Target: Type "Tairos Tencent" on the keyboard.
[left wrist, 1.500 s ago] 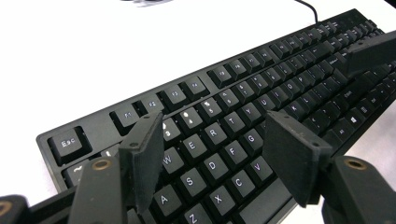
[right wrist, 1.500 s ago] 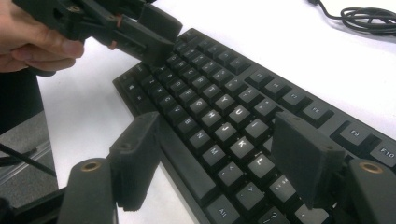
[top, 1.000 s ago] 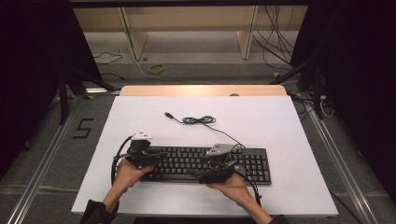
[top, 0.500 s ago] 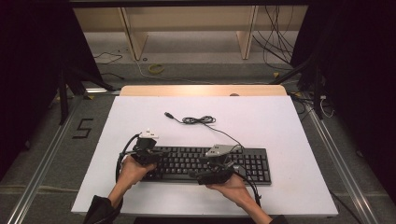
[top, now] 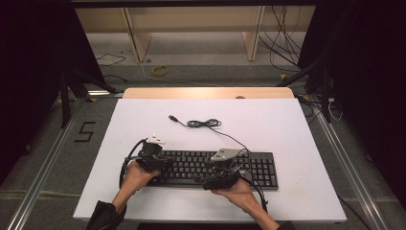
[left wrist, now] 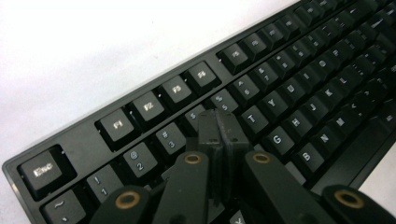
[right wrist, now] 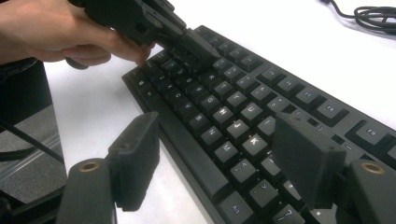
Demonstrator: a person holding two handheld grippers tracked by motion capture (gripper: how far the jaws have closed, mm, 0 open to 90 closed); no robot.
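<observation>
The left gripper (top: pixel 160 162), jaws clenched on nothing, pokes the keyboard (top: pixel 261 167) at lower left. The right gripper (top: pixel 210 181), jaws released wide, straddles the keyboard's near edge at lower centre; the keyboard's long axis runs left-right.

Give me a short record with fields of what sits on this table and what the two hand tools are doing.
Surface: white table
Main object: black keyboard, lying flat near the person's edge
Cable: keyboard's USB cable, partly coiled behind it, plug lying loose
Left gripper: jaws shut together, tips down on the keys around the number row
Right gripper: jaws open, straddling the keyboard's front edge
Held: nothing between either pair of jaws
</observation>
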